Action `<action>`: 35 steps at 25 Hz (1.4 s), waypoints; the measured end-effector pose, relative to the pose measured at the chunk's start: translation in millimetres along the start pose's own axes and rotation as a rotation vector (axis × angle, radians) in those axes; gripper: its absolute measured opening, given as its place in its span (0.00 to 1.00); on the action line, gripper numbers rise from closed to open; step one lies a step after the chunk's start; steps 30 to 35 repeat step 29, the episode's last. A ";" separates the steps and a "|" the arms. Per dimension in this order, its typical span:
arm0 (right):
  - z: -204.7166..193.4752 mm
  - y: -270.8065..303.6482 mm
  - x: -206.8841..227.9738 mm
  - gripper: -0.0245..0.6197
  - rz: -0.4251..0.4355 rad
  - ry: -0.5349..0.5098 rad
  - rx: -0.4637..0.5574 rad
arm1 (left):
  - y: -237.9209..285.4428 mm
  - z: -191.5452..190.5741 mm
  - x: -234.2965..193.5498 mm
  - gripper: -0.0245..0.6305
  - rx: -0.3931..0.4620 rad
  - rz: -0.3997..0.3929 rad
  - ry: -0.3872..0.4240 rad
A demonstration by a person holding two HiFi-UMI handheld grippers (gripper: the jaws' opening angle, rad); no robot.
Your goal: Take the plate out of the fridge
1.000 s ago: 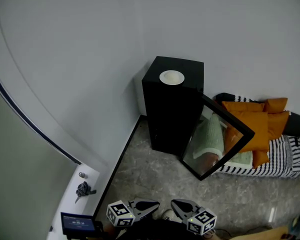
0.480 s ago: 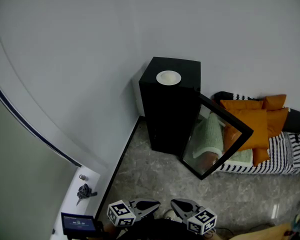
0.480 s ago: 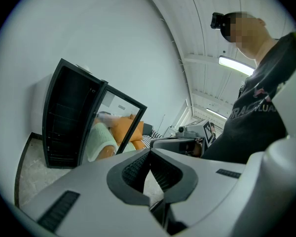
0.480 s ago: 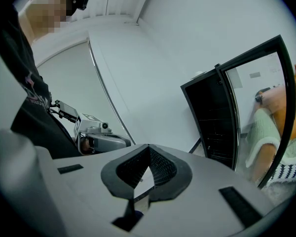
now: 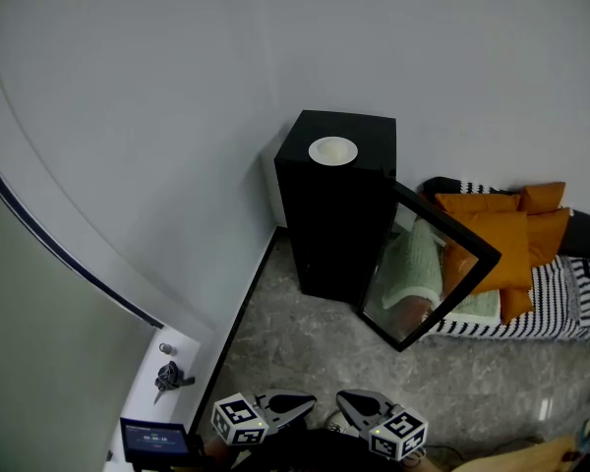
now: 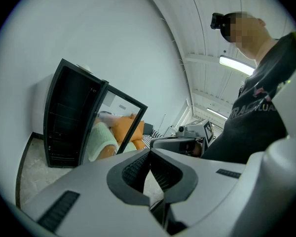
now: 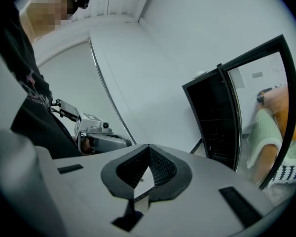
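plate point(image 5: 334, 150): white, round, shallow, lying flat on top of black fridge point(image 5: 332, 226), well apart from both grippers. counted: one plate, one fridge, one glass door point(image 5: 418, 273) swung open, two grippers. left gripper point(image 5: 300, 402) and right gripper point(image 5: 349, 402) low in head view, tips near each other, jaws of each pressed together, nothing between.

plate point(image 5: 332, 150): small, white, round, lying flat on top of the fridge | fridge point(image 5: 336, 226): black, upright, ahead of me | glass door point(image 5: 430, 265): swung open
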State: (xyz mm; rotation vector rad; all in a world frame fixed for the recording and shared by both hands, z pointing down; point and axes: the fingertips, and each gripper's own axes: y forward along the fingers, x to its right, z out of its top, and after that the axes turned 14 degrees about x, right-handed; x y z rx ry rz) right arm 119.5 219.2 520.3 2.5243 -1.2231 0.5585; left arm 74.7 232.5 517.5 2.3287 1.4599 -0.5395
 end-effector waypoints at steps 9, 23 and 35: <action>0.0 0.9 -2.8 0.05 0.007 0.002 -0.004 | -3.2 3.2 0.8 0.04 0.006 0.009 0.007; 1.7 -1.3 -1.7 0.05 0.004 0.008 0.009 | -0.4 0.5 2.3 0.04 -0.005 0.007 0.005; 0.2 -5.5 3.7 0.05 -0.007 0.008 0.007 | 5.2 1.0 4.0 0.04 -0.012 0.000 0.004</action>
